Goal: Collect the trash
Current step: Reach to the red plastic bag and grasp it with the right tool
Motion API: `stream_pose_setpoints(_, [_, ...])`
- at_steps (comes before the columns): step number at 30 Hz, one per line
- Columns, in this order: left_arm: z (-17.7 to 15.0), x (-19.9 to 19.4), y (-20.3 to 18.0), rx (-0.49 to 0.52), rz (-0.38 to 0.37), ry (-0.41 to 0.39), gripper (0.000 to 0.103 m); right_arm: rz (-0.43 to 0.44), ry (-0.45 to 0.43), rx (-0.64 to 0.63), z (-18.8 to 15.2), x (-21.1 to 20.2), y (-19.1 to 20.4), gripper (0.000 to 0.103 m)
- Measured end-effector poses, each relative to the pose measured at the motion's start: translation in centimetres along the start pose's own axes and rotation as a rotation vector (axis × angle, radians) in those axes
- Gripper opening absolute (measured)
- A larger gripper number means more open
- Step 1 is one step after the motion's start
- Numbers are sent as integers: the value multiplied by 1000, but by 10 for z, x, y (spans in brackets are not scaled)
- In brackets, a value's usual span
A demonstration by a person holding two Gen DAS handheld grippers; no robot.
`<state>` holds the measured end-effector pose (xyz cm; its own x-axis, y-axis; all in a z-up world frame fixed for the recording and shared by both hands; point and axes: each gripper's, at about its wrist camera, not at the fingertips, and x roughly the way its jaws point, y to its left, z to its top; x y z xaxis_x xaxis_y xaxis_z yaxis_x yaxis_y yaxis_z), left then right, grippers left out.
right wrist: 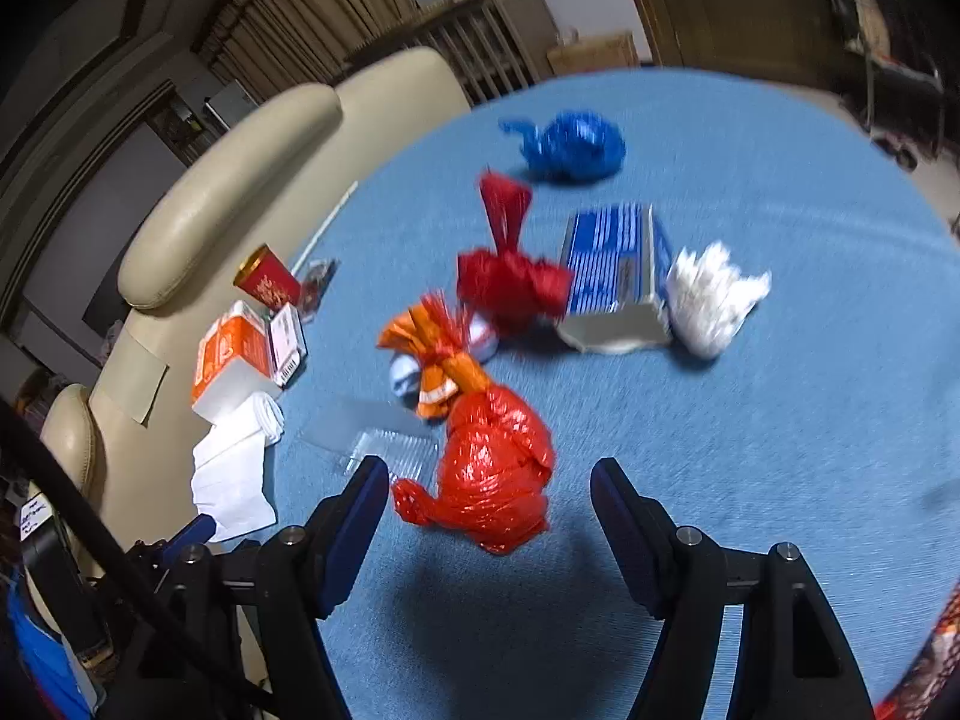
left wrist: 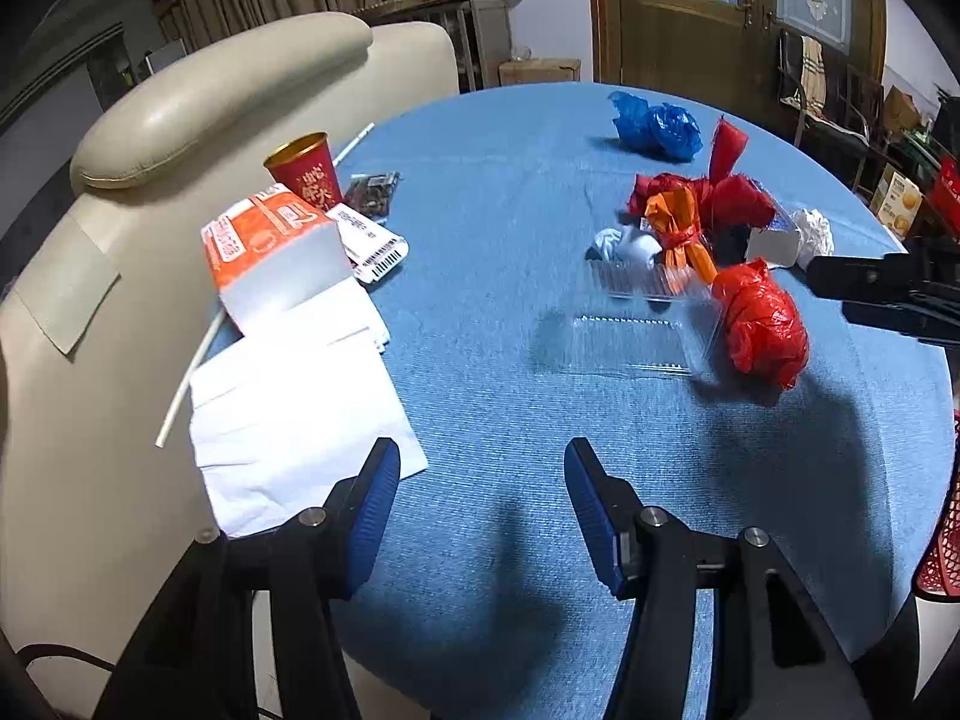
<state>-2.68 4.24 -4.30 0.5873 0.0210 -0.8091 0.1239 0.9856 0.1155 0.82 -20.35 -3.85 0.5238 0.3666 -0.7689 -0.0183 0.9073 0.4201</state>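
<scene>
Hovering: both grippers over the blue desk [left wrist: 480, 192], nothing held
left gripper [left wrist: 480, 480]: fingers apart, empty, over bare cloth by the white napkins [left wrist: 288, 396] at the desk's left edge
right gripper [right wrist: 489, 501]: fingers apart, red bag [right wrist: 498, 474] lies between the tips, untouched
trash: red bag mid-desk beside clear tray [left wrist: 636, 324]; blue bag [left wrist: 660, 126] towards far edge

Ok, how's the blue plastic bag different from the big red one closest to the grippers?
The blue bag lies at the far side of the table; the red bag sits nearest, just ahead of the right hand-held gripper. The blue one looks smaller and flatter, the red fuller and rounder. Both are crumpled, knotted plastic.
</scene>
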Motion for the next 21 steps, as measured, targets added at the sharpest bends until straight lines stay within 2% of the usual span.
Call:
stream_pose_setpoints(11, [12, 15, 10, -27, -19, 27, 58, 4, 55, -6, 3, 36, 6, 73])
stream_pose_setpoints(15, [19, 19, 14, -47, -53, 43, 58, 20, 66, -13, 2, 46, 7, 48])
stream_pose_setpoints(18, [29, 19, 13, -54, -93, 32, 58, 14, 53, -33, 1, 44, 10, 44])
stream_pose_setpoints(21, [42, 18, 10, -54, -136, 10, 70, 3, 40, -38, -2, 38, 8, 43])
